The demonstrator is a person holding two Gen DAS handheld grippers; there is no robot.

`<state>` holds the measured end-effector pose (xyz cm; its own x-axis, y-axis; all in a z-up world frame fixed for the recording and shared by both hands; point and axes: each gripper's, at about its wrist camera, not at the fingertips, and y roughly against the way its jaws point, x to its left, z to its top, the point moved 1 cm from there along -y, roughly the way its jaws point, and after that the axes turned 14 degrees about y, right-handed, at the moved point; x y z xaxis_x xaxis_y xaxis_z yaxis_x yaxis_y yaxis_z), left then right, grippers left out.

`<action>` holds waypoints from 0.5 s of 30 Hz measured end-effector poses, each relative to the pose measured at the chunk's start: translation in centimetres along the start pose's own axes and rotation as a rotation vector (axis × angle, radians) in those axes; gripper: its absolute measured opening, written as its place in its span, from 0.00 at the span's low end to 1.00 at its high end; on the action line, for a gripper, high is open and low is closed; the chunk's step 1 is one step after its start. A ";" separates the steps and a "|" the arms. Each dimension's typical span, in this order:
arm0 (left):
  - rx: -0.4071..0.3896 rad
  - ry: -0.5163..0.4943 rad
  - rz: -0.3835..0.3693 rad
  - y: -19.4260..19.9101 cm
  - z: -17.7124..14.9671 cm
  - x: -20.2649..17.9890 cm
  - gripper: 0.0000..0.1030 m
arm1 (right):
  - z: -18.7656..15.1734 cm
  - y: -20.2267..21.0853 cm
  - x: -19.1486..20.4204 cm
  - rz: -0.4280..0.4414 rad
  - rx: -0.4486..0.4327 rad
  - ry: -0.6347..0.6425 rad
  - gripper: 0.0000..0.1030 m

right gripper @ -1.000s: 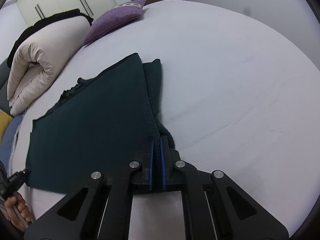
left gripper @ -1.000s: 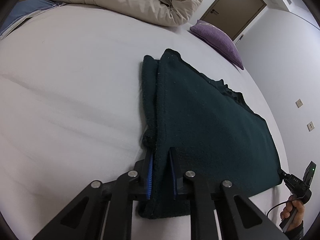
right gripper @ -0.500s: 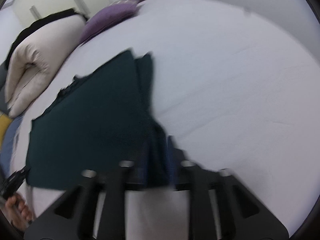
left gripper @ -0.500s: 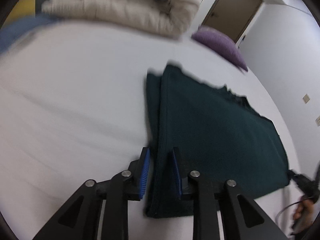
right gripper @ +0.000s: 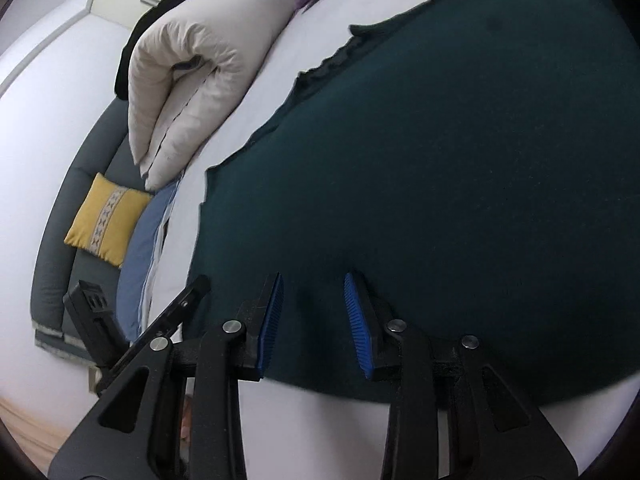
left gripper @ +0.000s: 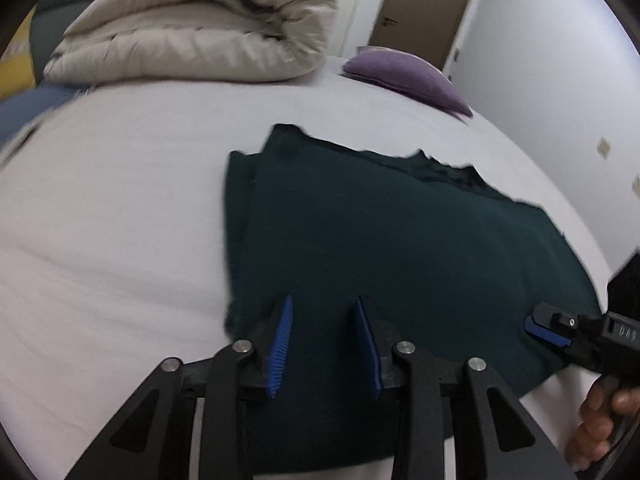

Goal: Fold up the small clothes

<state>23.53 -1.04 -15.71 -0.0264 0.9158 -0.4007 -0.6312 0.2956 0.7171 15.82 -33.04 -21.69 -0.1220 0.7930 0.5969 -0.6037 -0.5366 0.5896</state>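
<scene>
hidden: dark green garment (right gripper: 460, 168) right part cut off | person's hand (left gripper: 600, 420) cut off

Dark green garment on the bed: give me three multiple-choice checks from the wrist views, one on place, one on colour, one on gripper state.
1. Where does the dark green garment lie?
A. Flat on the white bed sheet
B. On top of the rolled beige duvet
C. Draped over the purple pillow

2. What colour is the cushion on the grey bench beside the bed?
A. Red
B. Yellow
C. Purple

3. How do the left gripper's jaws stand?
A. Clamped on a fold of fabric
B. Apart, with no fabric pinched
C. Shut on the pillow

Answers: 1 A, the garment is spread on the sheet, apart from duvet and pillow. 2 B, the right wrist view shows it yellow with a patterned band. 3 B, a gap shows between the blue pads as the jaws open.
</scene>
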 end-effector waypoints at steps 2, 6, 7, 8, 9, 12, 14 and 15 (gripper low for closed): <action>0.010 0.023 -0.002 -0.1 0.3 0.4 0.26 | -0.2 1.3 -1.7 0.039 -0.060 -0.064 0.22; 0.004 0.028 0.003 -0.2 0.2 0.5 0.25 | -0.5 6.0 -7.1 0.014 -0.187 -0.193 0.16; 0.004 0.029 0.003 -0.2 0.3 0.5 0.25 | -0.8 7.7 -8.8 0.004 -0.231 -0.235 0.16; 0.004 0.037 0.001 -0.2 0.3 0.7 0.25 | -1.2 9.4 -10.6 -0.003 -0.276 -0.285 0.12; 0.005 0.042 0.000 -0.1 0.2 0.7 0.25 | -1.6 11.1 -12.2 -0.017 -0.317 -0.327 0.09; -0.004 0.053 0.002 0.2 0.1 0.7 0.25 | -3.1 15.9 -15.9 -0.089 -0.402 -0.407 0.09; -0.029 0.063 0.001 0.7 0.3 0.8 0.25 | -3.4 18.1 -16.3 -0.133 -0.405 -0.413 0.13; -0.056 0.064 -0.003 1.2 0.4 0.7 0.26 | -3.2 18.7 -15.7 -0.171 -0.406 -0.392 0.16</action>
<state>23.11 0.04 -14.90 -0.0728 0.8952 -0.4396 -0.6734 0.2810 0.6838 3.98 -54.57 -21.76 0.2570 0.6512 0.7141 -0.8520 -0.1961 0.4855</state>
